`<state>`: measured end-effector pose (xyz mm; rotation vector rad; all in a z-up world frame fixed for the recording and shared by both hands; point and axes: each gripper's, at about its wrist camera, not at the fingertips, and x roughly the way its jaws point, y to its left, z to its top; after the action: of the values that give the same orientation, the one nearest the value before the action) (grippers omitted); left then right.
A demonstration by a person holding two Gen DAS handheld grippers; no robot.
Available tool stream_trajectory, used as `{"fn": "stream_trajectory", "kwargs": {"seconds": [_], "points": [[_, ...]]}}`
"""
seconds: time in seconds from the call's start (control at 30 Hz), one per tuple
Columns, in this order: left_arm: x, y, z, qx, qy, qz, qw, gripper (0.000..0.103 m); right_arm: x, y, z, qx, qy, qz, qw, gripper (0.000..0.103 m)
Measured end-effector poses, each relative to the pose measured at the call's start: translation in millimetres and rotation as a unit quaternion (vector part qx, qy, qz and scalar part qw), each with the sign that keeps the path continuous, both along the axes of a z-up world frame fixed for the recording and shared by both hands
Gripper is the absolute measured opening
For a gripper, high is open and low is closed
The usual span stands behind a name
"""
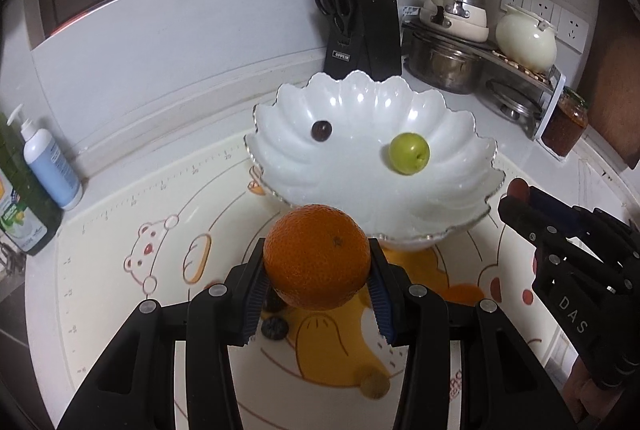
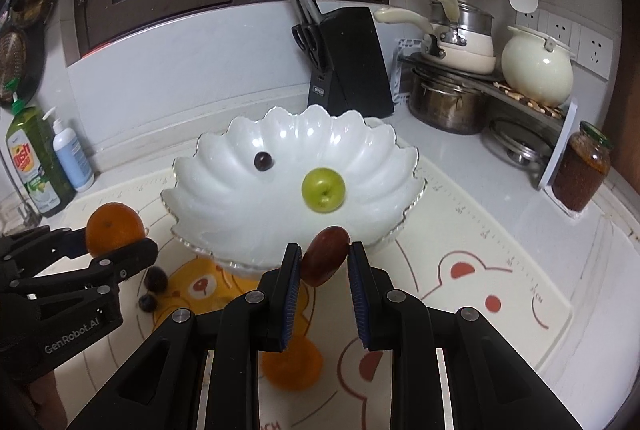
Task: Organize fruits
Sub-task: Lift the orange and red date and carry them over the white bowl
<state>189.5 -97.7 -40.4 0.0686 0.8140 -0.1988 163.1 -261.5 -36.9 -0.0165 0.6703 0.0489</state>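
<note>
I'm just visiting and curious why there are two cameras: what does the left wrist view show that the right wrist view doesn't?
Only the left wrist view: a pale round piece on the mat. Only the right wrist view: colanders hanging on the wall and another orange on the mat. Both show the white bowl holding a green fruit and a dark grape, the left claw gripping an orange, and the right claw holding a reddish-brown fruit.

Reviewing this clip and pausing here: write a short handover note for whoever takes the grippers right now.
Left gripper: shut on the orange, held above the mat at the near rim of the bowl.
Right gripper: shut on a reddish-brown fruit, also at the near rim.
Done: dark grape and green fruit lie in the bowl.
Left: drop both held fruits in, then collect the two dark fruits on the mat and a second orange below the right gripper.
</note>
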Motion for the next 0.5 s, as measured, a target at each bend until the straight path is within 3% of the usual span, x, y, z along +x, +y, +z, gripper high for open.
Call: {"fn": "stream_trajectory", "kwargs": {"seconds": [0.5], "points": [[44, -18, 7, 0.005, -0.009, -0.020, 0.9997, 0.045, 42, -10, 5, 0.009, 0.004, -0.001, 1.000, 0.025]]}}
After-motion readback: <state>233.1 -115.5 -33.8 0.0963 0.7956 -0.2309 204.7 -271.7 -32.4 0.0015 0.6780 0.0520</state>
